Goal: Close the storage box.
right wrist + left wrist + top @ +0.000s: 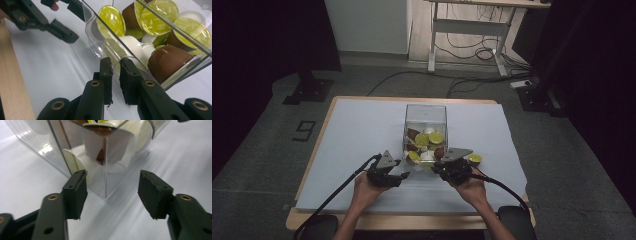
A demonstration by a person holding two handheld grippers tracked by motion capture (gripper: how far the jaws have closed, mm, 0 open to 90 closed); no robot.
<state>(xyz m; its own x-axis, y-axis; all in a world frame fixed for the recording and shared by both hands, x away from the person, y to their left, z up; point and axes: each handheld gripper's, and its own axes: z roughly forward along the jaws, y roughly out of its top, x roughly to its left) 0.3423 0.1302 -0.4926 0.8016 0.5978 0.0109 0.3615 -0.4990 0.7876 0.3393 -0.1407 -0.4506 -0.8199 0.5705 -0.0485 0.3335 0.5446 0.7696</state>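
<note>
One capsule sits outside the capsule-filled clear box; right gripper fingers clamp its wall, left gripper fingers open, empty.

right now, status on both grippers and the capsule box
Right gripper shut on clear box wall. Left gripper open at box corner, nothing held. Box full of capsules; one capsule loose on table beside it.

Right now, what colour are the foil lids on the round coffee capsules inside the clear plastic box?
Yellow-green foil lids, clearest in the right gripper view; the round coffee capsules' cups are brown or white.
</note>
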